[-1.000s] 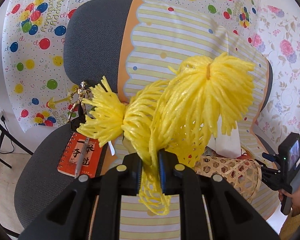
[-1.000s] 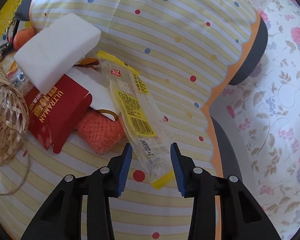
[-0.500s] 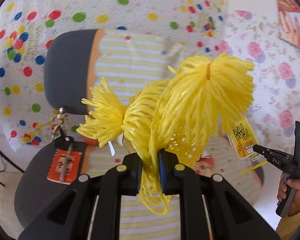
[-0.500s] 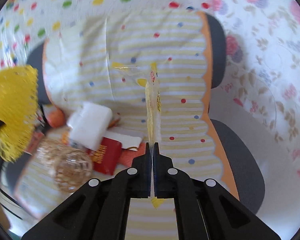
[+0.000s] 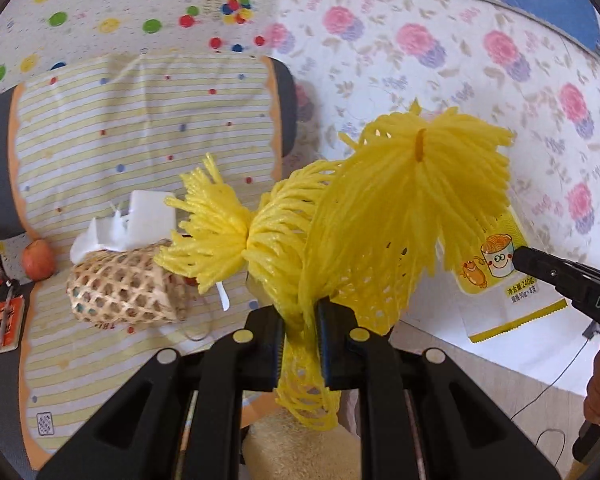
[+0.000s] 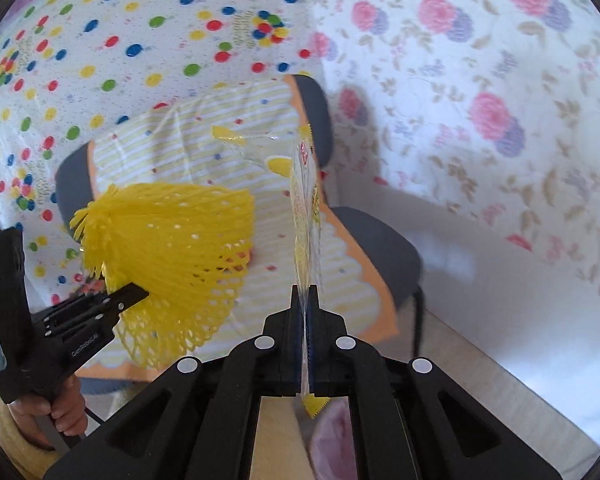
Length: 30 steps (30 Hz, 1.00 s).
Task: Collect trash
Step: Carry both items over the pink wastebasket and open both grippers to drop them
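Note:
My left gripper (image 5: 300, 308) is shut on a bundle of yellow foam fruit netting (image 5: 364, 216), which fans up and fills the middle of the left wrist view. The same yellow netting (image 6: 172, 248) and the left gripper (image 6: 136, 292) show at the left of the right wrist view, held by a hand. My right gripper (image 6: 305, 292) is shut on a clear and yellow snack wrapper (image 6: 306, 208) that stands edge-on above its jaws. In the left wrist view that snack wrapper (image 5: 500, 272) hangs from the right gripper (image 5: 520, 258) at the right, in the air beside the chair.
A grey office chair draped with a yellow striped cloth (image 5: 140, 128) holds a woven bamboo basket (image 5: 128, 292) on its side, a white foam block (image 5: 148, 216), white paper, an orange fruit (image 5: 38, 260), a small figurine and a red notebook (image 5: 6, 320). Patterned sheets cover the wall behind.
The right gripper closed on the snack wrapper and lifted it off the chair seat. Both grippers swung rightwards and away from the chair, which now looks smaller and further left.

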{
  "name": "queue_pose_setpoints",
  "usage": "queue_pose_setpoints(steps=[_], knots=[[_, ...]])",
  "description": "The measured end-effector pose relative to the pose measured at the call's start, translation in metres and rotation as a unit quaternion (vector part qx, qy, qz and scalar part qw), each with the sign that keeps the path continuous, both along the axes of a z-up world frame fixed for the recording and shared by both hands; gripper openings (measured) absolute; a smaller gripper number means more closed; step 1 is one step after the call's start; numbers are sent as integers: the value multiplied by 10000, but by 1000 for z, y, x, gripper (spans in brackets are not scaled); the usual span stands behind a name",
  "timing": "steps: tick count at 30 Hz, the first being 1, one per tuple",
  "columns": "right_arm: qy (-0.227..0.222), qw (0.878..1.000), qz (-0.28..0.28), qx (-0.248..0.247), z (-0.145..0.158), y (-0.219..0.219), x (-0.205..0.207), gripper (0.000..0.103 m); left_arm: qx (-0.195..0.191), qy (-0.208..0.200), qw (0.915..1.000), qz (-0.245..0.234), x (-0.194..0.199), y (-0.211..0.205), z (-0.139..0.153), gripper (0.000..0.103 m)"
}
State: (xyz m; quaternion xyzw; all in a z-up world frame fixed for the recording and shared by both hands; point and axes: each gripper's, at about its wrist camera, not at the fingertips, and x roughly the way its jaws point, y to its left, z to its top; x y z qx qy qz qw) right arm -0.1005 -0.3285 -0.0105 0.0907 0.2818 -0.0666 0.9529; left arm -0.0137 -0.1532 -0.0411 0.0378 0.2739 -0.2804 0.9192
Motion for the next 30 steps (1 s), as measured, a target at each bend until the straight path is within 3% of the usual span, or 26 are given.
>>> queue_pose_setpoints(steps=[4, 6, 9, 13, 19, 20, 24, 30], knots=[[287, 9990, -335, 91, -16, -17, -28, 3, 240, -7, 9980, -581, -12, -37, -6, 12], [437, 9977, -506, 84, -27, -22, -38, 3, 165, 133, 9975, -675, -17, -46, -10, 12], [691, 9945, -736, 264, -50, -35, -47, 3, -6, 412, 9972, -631, -18, -47, -22, 12], [1077, 9882, -885, 640, -79, -55, -44, 3, 80, 714, 9959, -553, -10, -46, -32, 12], [1471, 9768, -1045, 1154, -111, -73, -31, 11, 145, 701, 9962, -493, -8, -47, -34, 12], [1495, 9757, -1090, 1171, -113, -75, -29, 13, 168, 701, 9962, -496, -8, -47, -35, 13], [1497, 9754, -1149, 1138, -114, -78, -24, 38, 212, 762, 9955, -519, -3, -50, -39, 13], [930, 9851, -1124, 908, -87, -76, -29, 38, 349, 919, 9923, -755, -1, -54, -47, 13]])
